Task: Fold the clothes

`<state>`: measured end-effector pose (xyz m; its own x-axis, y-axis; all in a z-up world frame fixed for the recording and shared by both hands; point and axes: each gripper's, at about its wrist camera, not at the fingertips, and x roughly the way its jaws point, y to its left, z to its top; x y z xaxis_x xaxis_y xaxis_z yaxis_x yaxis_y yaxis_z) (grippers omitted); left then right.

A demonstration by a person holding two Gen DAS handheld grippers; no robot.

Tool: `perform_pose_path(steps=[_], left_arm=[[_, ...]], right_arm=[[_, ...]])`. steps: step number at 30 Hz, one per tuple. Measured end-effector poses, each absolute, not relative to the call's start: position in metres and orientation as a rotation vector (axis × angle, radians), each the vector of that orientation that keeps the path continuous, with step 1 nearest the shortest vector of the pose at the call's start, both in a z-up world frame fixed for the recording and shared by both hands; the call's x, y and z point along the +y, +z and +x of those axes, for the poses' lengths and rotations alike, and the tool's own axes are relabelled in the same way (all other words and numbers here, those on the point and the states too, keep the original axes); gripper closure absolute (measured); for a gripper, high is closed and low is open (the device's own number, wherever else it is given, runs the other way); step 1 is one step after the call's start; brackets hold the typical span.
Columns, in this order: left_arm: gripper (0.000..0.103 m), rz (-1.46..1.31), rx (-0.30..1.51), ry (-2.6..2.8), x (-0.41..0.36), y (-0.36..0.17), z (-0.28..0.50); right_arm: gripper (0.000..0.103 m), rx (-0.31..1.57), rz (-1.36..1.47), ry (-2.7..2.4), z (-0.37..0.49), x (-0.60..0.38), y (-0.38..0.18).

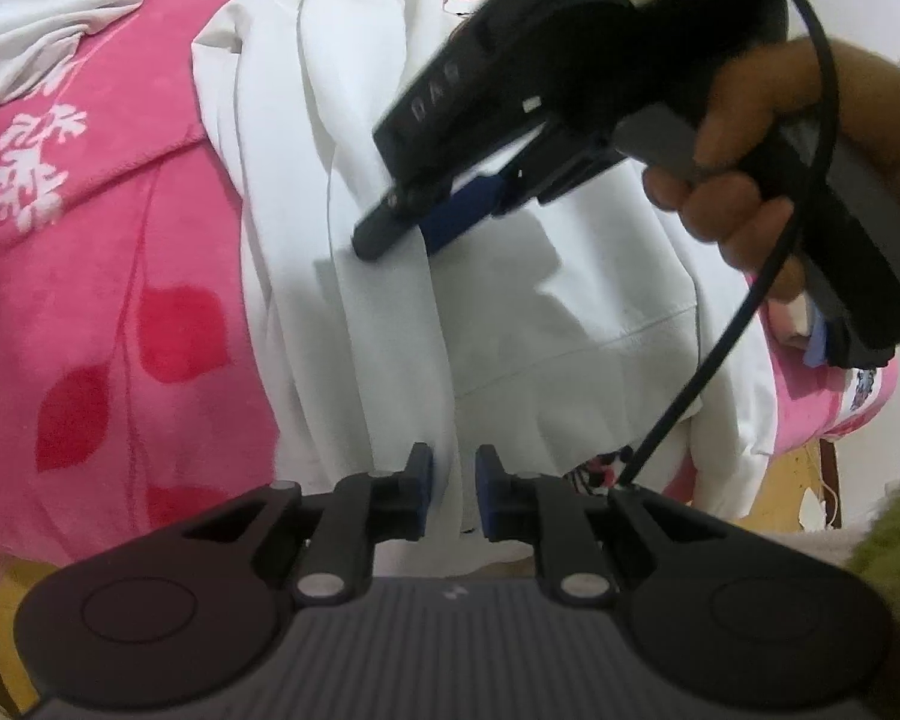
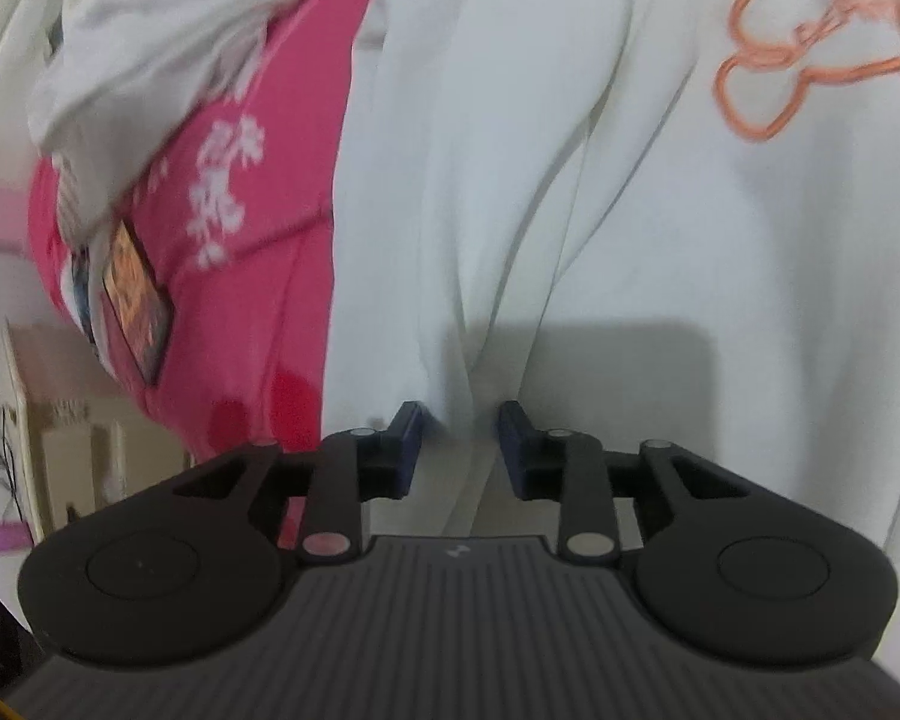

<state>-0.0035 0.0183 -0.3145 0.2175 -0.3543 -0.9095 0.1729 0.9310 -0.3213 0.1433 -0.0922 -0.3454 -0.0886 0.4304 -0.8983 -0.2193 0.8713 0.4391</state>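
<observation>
Garment: white cotton sweatshirt with an orange outline print [image 2: 660, 192] lay creased lengthwise on the pink floral fleece blanket [image 1: 120, 252], hem toward the blanket's near edge.
Left tongs [image 1: 453, 489]: fingers slightly parted, fabric fold between them, grip uncertain.
Right tongs [image 2: 459, 444]: parted, over the sweatshirt; seen held in a hand [image 1: 750, 180].

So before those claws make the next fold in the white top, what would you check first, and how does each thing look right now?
1. White sweatshirt lies on the pink blanket: ok.
2. Left claw has cloth between its fingers: ok, though a firm pinch: cannot tell.
3. Right claw is around a fold of cloth: ok; clamped: cannot tell.
4. Garment smooth: not ok, long creases.
5. Black cable clear of the cloth: cannot tell.
</observation>
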Motion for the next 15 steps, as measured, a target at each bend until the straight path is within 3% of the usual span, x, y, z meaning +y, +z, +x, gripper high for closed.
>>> perform_pose_path(steps=[1, 2, 10, 15], left_arm=[[0.077, -0.160, 1.305, -0.365, 0.018, -0.315, -0.004], [0.074, -0.158, 1.307, -0.362, 0.017, -0.316, -0.005], [0.071, -0.129, 1.322, -0.342, 0.013, -0.323, -0.011], [0.079, -0.150, 1.340, -0.336, 0.017, -0.325, -0.019]], right_arm=[[0.094, 1.570, 0.166, 0.543, 0.141, -0.093, -0.347], [0.097, 1.569, 0.181, 0.531, 0.140, -0.097, -0.346], [0.099, 1.542, 0.414, 0.496, 0.138, -0.129, -0.327], [0.099, 1.508, 0.496, 0.533, 0.140, -0.134, -0.310]])
